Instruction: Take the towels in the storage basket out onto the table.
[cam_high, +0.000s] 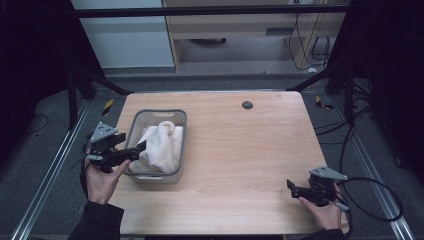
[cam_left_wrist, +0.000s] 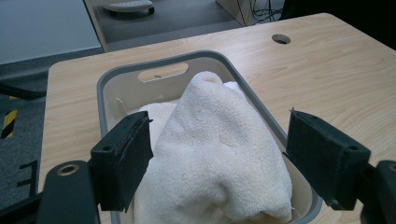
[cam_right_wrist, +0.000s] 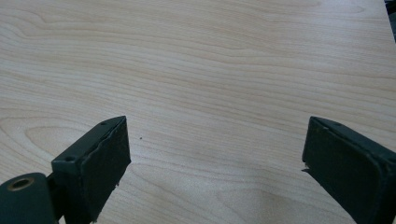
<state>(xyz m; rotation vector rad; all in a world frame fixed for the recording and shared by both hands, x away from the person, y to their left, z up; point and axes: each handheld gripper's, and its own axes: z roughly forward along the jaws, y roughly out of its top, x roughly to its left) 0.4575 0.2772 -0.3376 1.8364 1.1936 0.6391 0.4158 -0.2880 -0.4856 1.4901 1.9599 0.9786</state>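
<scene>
Light wooden desk (cam_high: 240, 150), a small round dark hole (cam_high: 247, 105) near its far edge. Grey basket (cam_high: 181, 131) stands on the left half of the desk, close to the left edge, a handle slot in its far wall. Inside it, a cream towel (cam_high: 161, 146), bunched into a mound that rises above the rim.

Left gripper (cam_high: 141, 146) at the basket's near left side, tips reaching over the rim to the towel's edge. In the left gripper view, its jaws stand wide apart, one on each side of the towel (cam_left_wrist: 219, 154) mound, the basket (cam_left_wrist: 105, 86) wall beneath them. Whether the pads touch the cloth, cannot tell. Nothing clamped.

Right gripper (cam_high: 290, 186) at the near right corner of the desk, well apart from the basket, held low in the person's right hand (cam_high: 325, 214). In the right gripper view, jaws wide, bare desk (cam_right_wrist: 210, 70) between them, nothing held.

Cables trail from both grippers off the desk edges.
</scene>
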